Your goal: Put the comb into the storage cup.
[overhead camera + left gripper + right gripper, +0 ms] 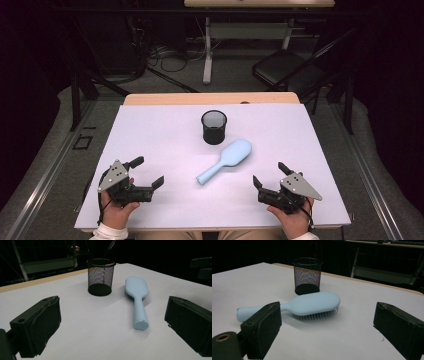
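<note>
Currently my left tongs [149,171] sit at the near left of the counter [150,130], jaws spread wide with nothing between them. Moving right, the black mesh cup [214,127] stands upright toward the far middle, and the pale blue hairbrush [225,160] lies just in front of it, bristles down, head close to the cup but apart from it, handle angled toward the near left. My right tongs [269,173] rest at the near right, jaws likewise parted and empty. Judged risks: the handle is smooth and rounded, so a pinch near its end could let the brush pivot or slip out; the brush sits raised on its bristles, so a low approach may push it along the counter instead of seating it; a swing of the head could knock the light cup over, and standing the long brush in so short a cup may tip it. Hard to make out: the cup's inside is dark in the high view, and in both gripper views the mesh blurs, so I cannot confirm it is empty. The bristles' far side is hidden under the head.
</note>
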Available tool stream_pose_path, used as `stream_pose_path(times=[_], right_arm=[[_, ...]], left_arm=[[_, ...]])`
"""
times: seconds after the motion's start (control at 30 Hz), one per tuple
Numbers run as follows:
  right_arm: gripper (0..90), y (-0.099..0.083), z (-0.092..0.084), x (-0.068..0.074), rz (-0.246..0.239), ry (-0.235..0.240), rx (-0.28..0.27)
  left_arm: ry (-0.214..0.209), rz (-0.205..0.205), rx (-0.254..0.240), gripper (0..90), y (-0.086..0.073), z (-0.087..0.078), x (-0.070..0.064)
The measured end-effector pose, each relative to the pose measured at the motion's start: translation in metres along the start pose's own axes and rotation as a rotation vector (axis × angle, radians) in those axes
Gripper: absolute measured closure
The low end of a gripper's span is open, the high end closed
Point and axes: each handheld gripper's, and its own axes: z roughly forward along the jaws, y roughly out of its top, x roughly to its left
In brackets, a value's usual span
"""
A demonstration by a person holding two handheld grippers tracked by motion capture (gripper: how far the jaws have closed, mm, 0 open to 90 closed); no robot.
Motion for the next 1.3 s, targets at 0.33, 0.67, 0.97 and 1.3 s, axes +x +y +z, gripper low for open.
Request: stream_pose_path(times=[0.33,0.67,0.97,1.3], right_arm=[[12.2,0.000,0.002,0.001,-0.005,-0.010,0.021],[18.1,0.002,0.009,0.006,-0.027,-0.009,0.064],[45.7,0.007,0.015,0.019,-0.069,0.066,0.117],[43.7,0.015,0.028,0.036,-0.098,0.077,0.153]], left_arm=[[0.003,0.004,0.006,0.7,0.000,-0.001,0.000],[0.011,-0.004,0.014,1.9,-0.002,-0.003,0.000],[0.019,-0.008,0.007,2.2,0.000,-0.002,0.000],[0.023,-0.007,0.018,2.3,-0.002,-0.002,0.001]])
